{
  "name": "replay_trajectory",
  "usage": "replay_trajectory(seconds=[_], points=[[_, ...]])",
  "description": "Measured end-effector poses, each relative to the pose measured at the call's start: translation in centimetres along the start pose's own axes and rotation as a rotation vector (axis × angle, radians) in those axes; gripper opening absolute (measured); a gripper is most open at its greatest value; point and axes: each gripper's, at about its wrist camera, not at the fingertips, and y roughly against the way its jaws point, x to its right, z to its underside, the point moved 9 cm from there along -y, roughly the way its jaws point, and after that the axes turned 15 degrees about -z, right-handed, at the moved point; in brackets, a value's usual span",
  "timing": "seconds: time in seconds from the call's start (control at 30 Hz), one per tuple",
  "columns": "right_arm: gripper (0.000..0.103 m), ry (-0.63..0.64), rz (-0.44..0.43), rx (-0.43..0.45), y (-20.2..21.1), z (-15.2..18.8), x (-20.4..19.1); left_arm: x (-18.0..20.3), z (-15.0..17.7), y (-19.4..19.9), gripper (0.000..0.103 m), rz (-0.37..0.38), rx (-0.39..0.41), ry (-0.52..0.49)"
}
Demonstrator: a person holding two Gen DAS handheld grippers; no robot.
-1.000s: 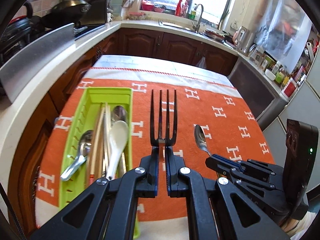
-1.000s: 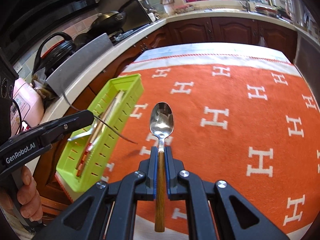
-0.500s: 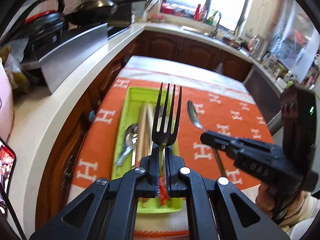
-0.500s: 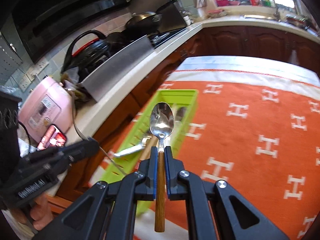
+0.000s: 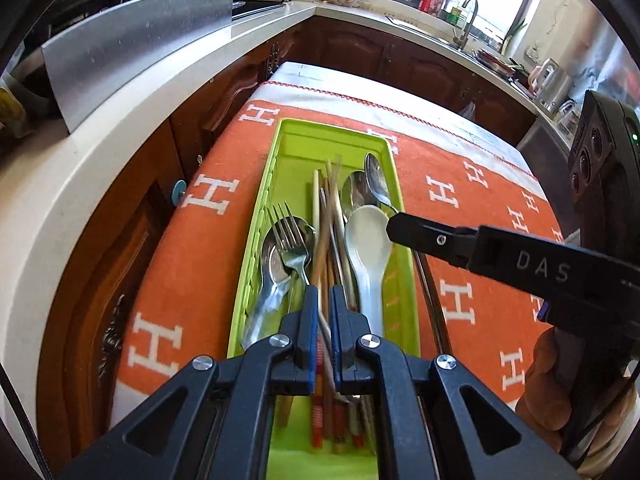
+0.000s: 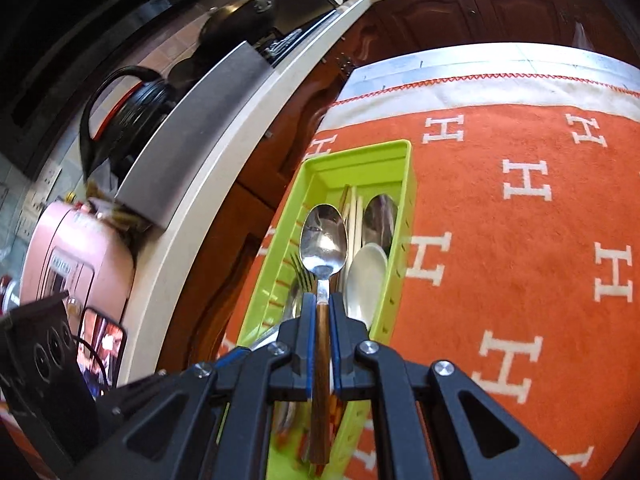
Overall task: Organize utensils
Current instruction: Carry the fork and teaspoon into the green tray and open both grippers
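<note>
The right claw [image 6: 324,344] grips a spoon [image 6: 323,242] by its wooden handle, above the tray [image 6: 406,184]. The left claw [image 5: 324,316] pinches the fork [image 5: 289,236] handle low inside it. Both should lower parallel to the tray's length before releasing.

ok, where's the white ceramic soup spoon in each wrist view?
Left wrist: white ceramic soup spoon lies right of centre in the lime-green plastic tray, bowl under the right gripper.
Right wrist: bowl just right of the held wooden-handled metal spoon.
Shared landmark: the tray.
</note>
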Motion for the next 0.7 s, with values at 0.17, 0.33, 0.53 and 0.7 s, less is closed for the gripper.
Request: replay_trajectory(seconds=[0.17, 0.33, 0.53, 0.7], points=[[0.01, -0.059, -0.006, 0.02, -1.1, -1.5, 1.1, -0.5, -1.0, -1.0, 0.008, -0.008, 0.001, 0.019], [0.013, -0.06, -0.013, 0.01, -1.6, -2.0, 1.3, -1.1, -2.0, -0.4, 0.025, -0.038, 0.04, 0.028], [0.014, -0.006, 0.022, 0.005, -0.6, -2.0, 0.9, -1.3, -2.3, -0.1, 0.045, -0.05, 0.05, 0.035], [0.014, 0.044, 0.068, 0.003, 0.9, -1.5, 1.0, -1.1, -2.4, 0.5, 0.066, -0.065, 0.069, 0.028]])
